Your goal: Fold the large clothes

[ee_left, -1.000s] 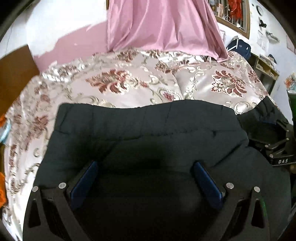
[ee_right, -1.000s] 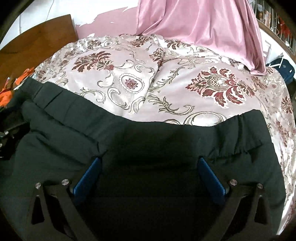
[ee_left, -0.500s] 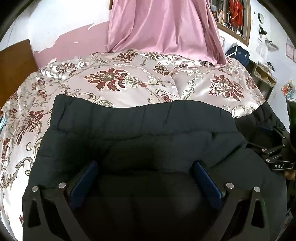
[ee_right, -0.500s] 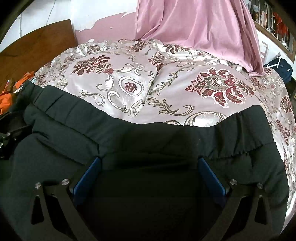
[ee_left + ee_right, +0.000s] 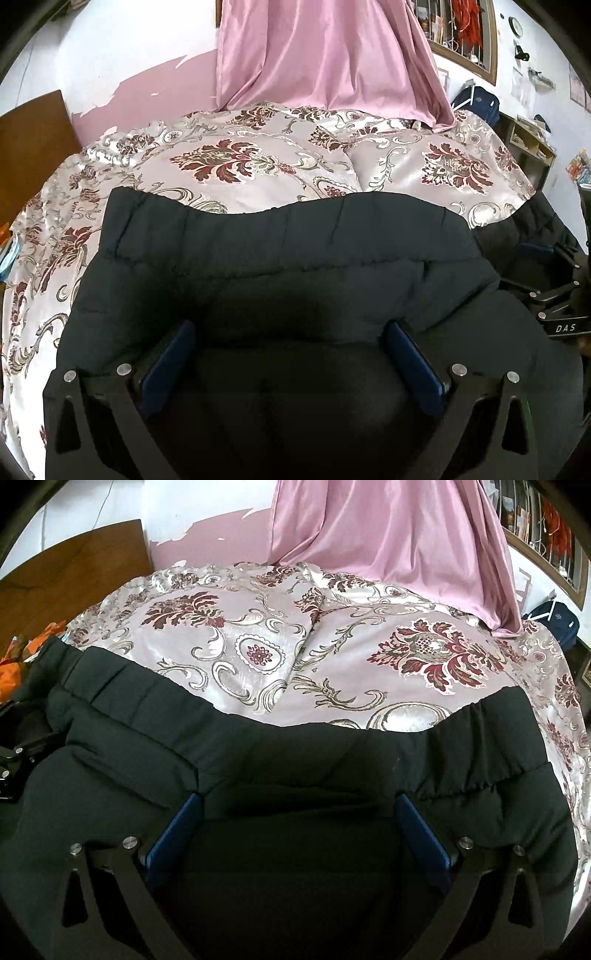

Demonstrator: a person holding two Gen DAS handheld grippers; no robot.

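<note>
Left gripper [image 5: 288, 354]: blue-padded fingers [image 5: 168, 360] spread wide, gripping nothing, black padded jacket [image 5: 288, 258] bulging between them. Right gripper [image 5: 299, 827]: fingers [image 5: 423, 830] likewise wide apart over the same jacket. Jacket fills lower frame, lying on floral bedspread [image 5: 332, 657]. Pink curtain [image 5: 325, 55] hangs top centre.

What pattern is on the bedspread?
Pale pink satin bedspread with dark red floral medallions and cream scrolls, clearest in the right wrist view.

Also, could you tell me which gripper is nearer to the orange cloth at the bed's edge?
Left. The left gripper sits on the black jacket just beside the orange cloth; the right gripper is further along the jacket, with the left one between.
</note>
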